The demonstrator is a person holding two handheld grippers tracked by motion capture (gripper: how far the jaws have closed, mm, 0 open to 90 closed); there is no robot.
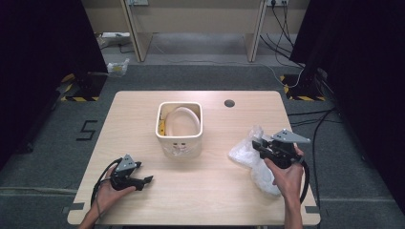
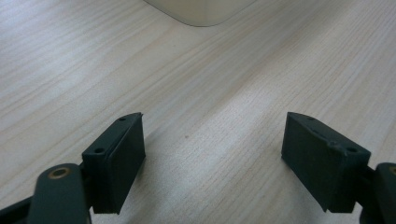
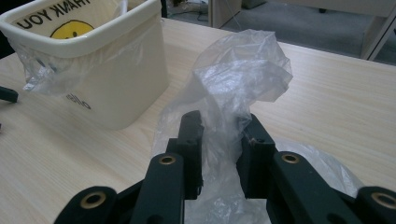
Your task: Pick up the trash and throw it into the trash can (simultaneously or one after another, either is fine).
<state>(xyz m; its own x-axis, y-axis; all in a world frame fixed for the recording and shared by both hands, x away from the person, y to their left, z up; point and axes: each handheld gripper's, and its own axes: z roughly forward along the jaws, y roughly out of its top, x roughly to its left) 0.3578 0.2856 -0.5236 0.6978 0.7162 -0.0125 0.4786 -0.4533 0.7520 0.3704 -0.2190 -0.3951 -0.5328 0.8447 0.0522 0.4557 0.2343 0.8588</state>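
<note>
A cream plastic bin stands in the middle of the wooden table, with a plastic bag lining it and a printed smiley bag inside. A crumpled clear plastic bag lies at the right of the table. My right gripper is shut on a bunched part of that bag, which rises between its jaws. My left gripper rests low at the front left, open, with bare wood between its jaws. The bin's corner shows ahead of it.
A round cable hole sits in the table's far right part. Cables trail over the floor at the right, and black stands with hazard tape flank the table's far corners. A pale desk frame stands behind.
</note>
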